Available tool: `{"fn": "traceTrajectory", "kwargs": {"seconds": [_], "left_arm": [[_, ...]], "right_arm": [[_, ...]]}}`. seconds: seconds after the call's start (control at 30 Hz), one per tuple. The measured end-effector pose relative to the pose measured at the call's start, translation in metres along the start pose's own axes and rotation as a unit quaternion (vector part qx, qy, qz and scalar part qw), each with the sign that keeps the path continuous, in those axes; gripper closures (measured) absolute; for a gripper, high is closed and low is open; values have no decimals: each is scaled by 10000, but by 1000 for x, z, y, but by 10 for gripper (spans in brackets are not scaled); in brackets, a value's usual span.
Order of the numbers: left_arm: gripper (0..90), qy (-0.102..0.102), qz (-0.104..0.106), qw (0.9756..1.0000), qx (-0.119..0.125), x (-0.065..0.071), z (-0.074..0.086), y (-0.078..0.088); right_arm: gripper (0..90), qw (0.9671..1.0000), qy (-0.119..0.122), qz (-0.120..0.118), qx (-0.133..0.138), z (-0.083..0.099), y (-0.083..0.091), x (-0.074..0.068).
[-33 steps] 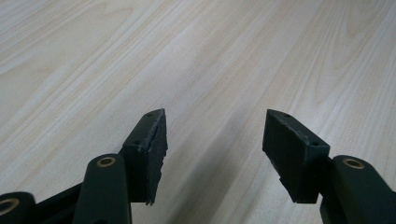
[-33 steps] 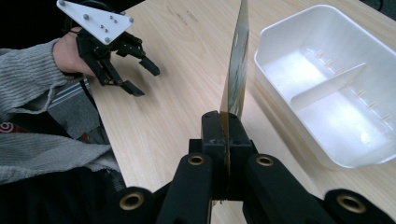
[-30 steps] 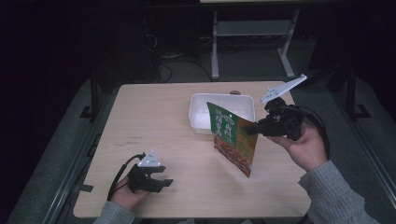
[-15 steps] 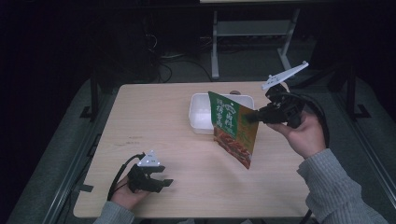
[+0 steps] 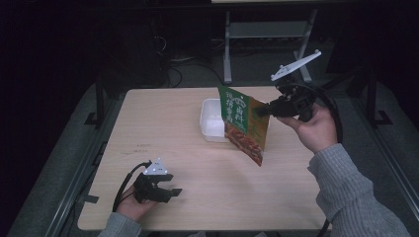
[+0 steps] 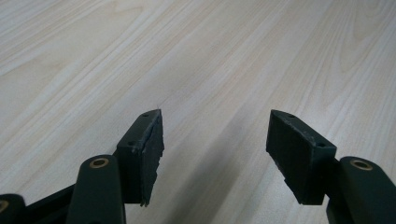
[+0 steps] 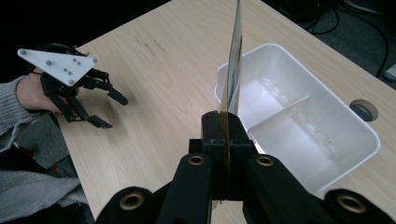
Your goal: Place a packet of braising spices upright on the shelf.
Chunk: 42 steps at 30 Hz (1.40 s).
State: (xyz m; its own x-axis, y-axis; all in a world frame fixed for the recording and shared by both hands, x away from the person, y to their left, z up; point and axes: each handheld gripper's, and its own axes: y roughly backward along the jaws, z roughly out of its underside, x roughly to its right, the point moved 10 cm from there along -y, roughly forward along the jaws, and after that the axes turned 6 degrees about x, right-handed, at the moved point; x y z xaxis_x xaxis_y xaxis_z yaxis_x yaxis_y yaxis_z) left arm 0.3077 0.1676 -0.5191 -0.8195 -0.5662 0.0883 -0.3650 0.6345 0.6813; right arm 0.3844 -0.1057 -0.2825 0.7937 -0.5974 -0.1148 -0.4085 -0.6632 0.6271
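Two claws are at work over a pale wooden worktop. The right claw, held up in the person's right hand off the far right side, has its jaws pressed together on the edge of a green and orange pouch. The pouch hangs clear of the wood, tilted, with its lower corner pointing down toward the near side. From the right gripper view the pouch shows edge-on, a thin sheet rising straight up from the clamped jaws of the right claw.

Just behind and beside the pouch sits a white tray, resting on the worktop. It has a divider across its middle, making two compartments. A small round grey hole lies in the wood just past the tray.

The left claw rests low near the front left edge, well apart from the tray, in the left hand. Its jaws stand wide apart with nothing between them, only bare wood grain beneath.
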Motion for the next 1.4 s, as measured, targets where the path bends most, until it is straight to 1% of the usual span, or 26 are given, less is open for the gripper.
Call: {"fn": "traceTrajectory", "kwargs": {"seconds": [0.17, 0.6, 0.67, 0.9, 1.03, 1.4], "left_arm": [[360, -1, 9, 10000, -3, 1, 0, -1], [353, -38, 22, 10000, -32, 1, 0, -1], [351, -29, 8, 10000, -32, 1, 0, -1], [345, 23, -14, 10000, -10, -1, 1, -1], [344, 17, -20, 10000, -10, -1, 1, -1], [340, 20, -18, 10000, -9, -2, 1, -1]], "right_arm": [[900, 10000, 6, 18, 10, -7, -4, 2], [900, 9998, -4, 180, 32, -25, -17, 13], [900, 9998, -4, 218, 30, -28, -20, 14], [900, 9997, 2, 239, 96, -37, -30, 19], [900, 9996, -39, 269, 124, -40, -35, 22], [900, 9986, -116, 490, 170, -50, -46, 36]]}}
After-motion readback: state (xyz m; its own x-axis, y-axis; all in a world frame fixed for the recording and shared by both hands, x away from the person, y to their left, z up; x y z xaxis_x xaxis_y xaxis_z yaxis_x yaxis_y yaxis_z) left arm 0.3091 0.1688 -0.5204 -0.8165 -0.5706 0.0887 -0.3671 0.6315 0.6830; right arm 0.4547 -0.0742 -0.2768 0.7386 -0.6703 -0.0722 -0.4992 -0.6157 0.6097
